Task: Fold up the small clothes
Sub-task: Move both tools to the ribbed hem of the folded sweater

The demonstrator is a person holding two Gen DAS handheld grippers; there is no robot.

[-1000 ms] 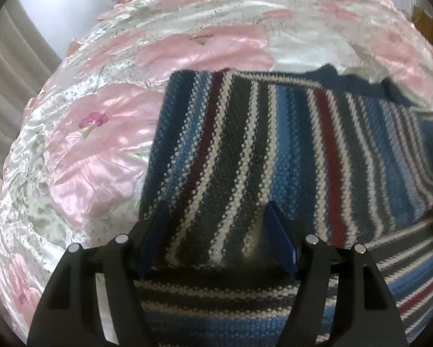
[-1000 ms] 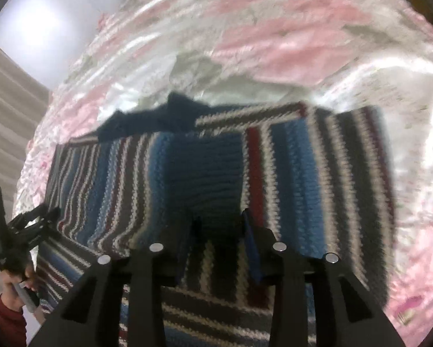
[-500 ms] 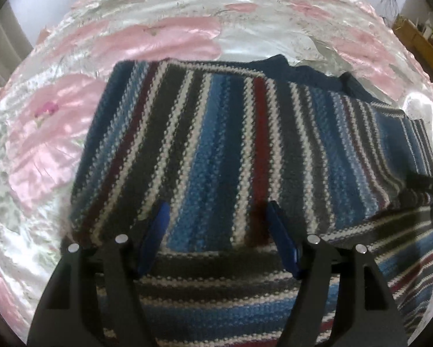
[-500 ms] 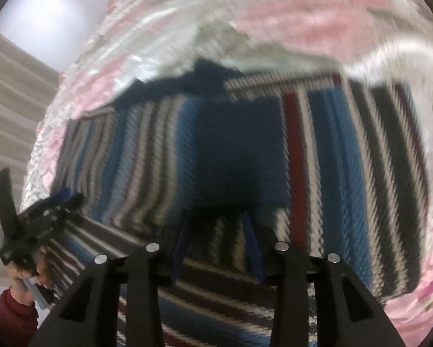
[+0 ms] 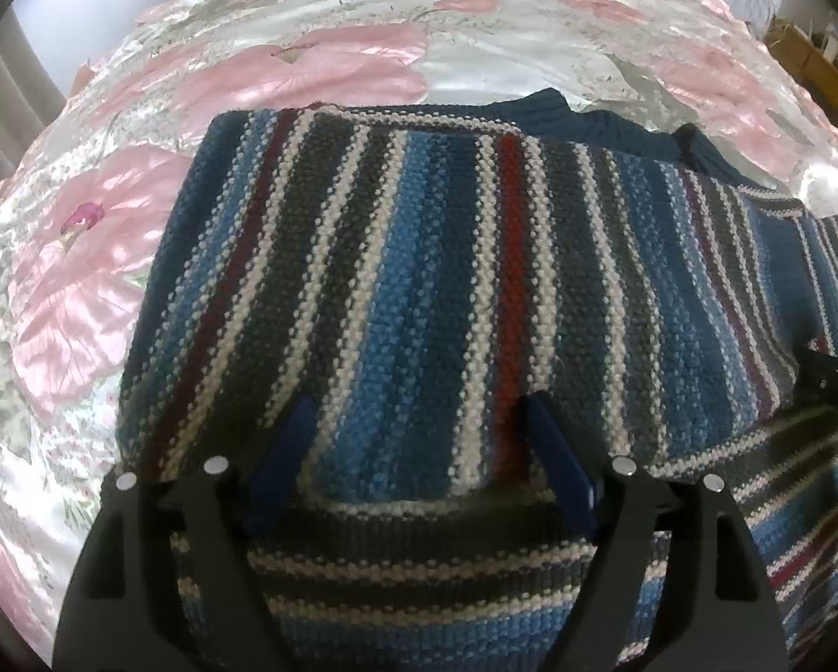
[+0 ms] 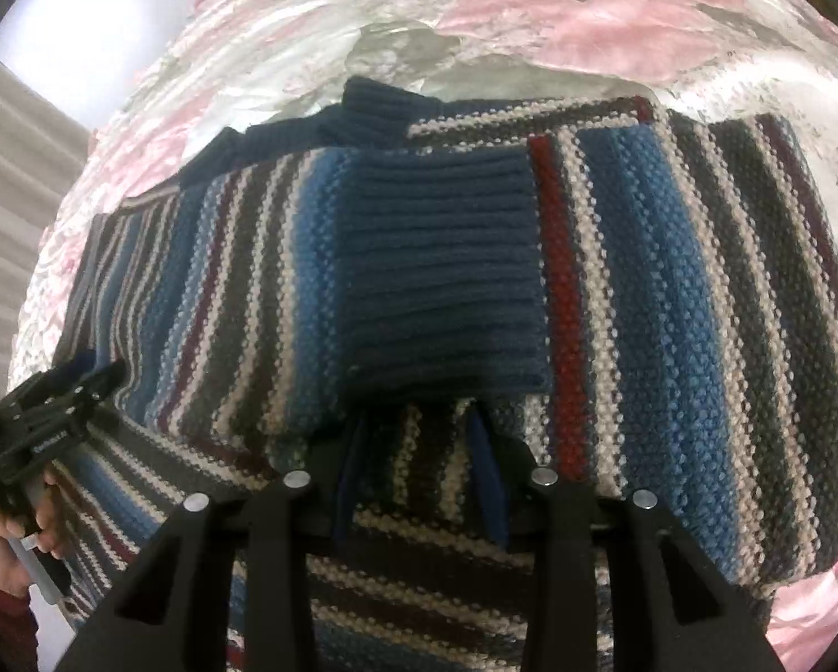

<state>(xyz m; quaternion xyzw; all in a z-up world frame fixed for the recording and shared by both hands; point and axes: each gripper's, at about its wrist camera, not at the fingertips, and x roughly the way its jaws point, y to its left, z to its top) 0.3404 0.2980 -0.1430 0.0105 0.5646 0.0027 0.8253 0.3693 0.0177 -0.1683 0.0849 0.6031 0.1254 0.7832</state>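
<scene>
Soft daylight; glare on satin bedspread (image 5: 475, 64); fisheye-warped, vignetted edges.

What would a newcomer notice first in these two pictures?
The striped sweater fills the middle of both views, folded over on a shiny cover with pink flowers. In the right view a plain blue ribbed cuff lies across its stripes, just above the right gripper.

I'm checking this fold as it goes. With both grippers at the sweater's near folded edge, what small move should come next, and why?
Probably lift both grippers off and back. The left gripper and right gripper both look open, and the sweater lies folded over itself on the bedspread, so the layer seems placed.
</scene>
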